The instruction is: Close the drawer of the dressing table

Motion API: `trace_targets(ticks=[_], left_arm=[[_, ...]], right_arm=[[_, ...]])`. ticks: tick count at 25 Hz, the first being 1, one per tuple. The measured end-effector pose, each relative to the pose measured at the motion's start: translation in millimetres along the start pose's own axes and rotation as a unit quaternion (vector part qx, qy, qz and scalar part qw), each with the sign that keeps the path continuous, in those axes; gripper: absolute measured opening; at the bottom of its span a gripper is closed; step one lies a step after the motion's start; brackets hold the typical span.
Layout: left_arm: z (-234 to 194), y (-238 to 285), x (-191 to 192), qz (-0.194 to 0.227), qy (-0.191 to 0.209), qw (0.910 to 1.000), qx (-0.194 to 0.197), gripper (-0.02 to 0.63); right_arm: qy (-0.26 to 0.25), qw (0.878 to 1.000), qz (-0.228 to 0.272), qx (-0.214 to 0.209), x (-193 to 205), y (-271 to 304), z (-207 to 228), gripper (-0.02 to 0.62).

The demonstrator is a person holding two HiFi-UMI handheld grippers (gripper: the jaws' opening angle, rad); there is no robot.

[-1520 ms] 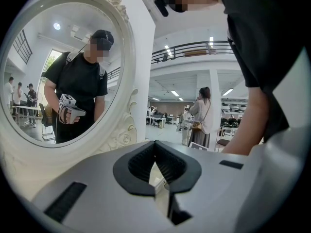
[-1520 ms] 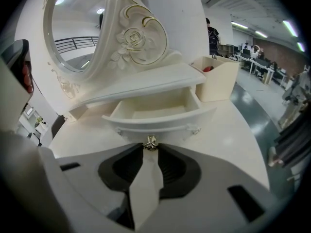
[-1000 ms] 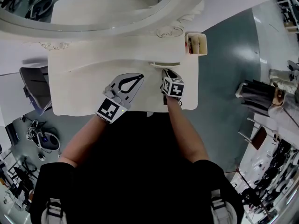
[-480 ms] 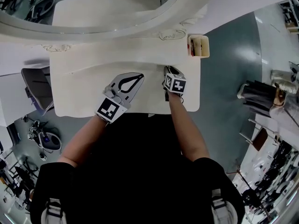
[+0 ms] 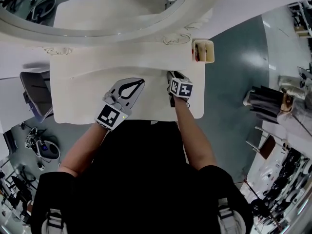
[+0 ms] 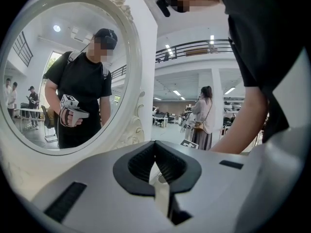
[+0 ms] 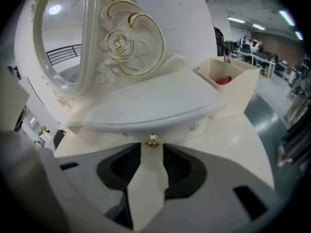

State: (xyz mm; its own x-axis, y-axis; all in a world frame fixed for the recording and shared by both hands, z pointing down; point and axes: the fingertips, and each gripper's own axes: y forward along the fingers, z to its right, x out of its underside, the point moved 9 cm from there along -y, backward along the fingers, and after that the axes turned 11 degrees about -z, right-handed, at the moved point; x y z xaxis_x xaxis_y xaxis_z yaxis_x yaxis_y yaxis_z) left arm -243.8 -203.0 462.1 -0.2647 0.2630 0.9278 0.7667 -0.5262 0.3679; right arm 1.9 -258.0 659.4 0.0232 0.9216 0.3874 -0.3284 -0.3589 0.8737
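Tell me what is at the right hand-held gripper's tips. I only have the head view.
Observer: A small gold drawer knob sits between the tips of the right hand-held gripper. Its jaws have just been opening, and the pads do not press the knob.
Operator: Report the left one's jaws.
Observer: The left hand-held gripper has its jaws together, with nothing between them.

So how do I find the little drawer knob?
Start at the big round mirror on the white dressing table. Under the curved ledge at the mirror's foot runs the drawer, and the knob sits at its middle. It's the one small gold stud sticking out of all that white.
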Motion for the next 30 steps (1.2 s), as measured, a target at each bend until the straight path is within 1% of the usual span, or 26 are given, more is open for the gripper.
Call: trace_targets(ticks=[2, 5, 9, 12, 15, 18, 20, 23, 24, 27, 30], left_arm=[[2.2, -0.8, 0.9, -0.004, 0.005, 1.0000, -0.002, -0.008], [7.6, -1.5, -2.9, 0.002, 0.001, 1.0000, -0.001, -0.008], [17.7, -2.8, -7.8, 0.013, 0.003, 0.9999, 0.000, -0.008], [26.5, -4.2, -14.0, 0.018, 0.005, 0.9998, -0.001, -0.008], [34.7, -10.0, -25.1, 0.036, 0.004, 0.9994, -0.002, -0.008], [42.4, -17.0, -37.3, 0.049, 0.003, 0.9988, -0.004, -0.008], [46.9, -21.0, -46.5, 0.055, 0.005, 0.9984, -0.006, -0.008], [56.5, -27.0, -57.9, 0.062, 0.012, 0.9980, -0.006, -0.008], [59.7, -28.6, -60.7, 0.064, 0.013, 0.9979, -0.006, -0.008], [66.4, -32.3, -67.9, 0.070, 0.016, 0.9974, -0.007, -0.008], [72.6, -35.8, -75.8, 0.077, 0.015, 0.9969, -0.009, -0.008]], right_arm=[[0.000, 1.000, -0.002, -0.006, 6.8, -10.0, 1.9, 0.132], [-0.017, 1.000, 0.017, -0.006, 9.5, -38.0, 0.3, 0.132], [-0.042, 0.996, 0.063, -0.049, 10.3, -78.6, -12.5, 0.132], [-0.056, 0.988, 0.116, -0.088, 11.7, -117.4, -26.3, 0.132], [-0.079, 0.974, 0.177, -0.116, 8.2, -157.8, -44.4, 0.132], [-0.113, 0.959, 0.221, -0.133, 2.5, -194.4, -62.3, 0.130], [-0.138, 0.946, 0.254, -0.145, -1.4, -218.5, -73.4, 0.127], [-0.171, 0.924, 0.302, -0.162, -2.3, -255.7, -88.9, 0.095], [-0.182, 0.917, 0.315, -0.166, -2.0, -267.4, -93.6, 0.067], [-0.218, 0.899, 0.342, -0.168, -1.1, -295.2, -105.4, 0.006], [-0.261, 0.890, 0.343, -0.153, 0.9, -309.0, -112.1, 0.003]])
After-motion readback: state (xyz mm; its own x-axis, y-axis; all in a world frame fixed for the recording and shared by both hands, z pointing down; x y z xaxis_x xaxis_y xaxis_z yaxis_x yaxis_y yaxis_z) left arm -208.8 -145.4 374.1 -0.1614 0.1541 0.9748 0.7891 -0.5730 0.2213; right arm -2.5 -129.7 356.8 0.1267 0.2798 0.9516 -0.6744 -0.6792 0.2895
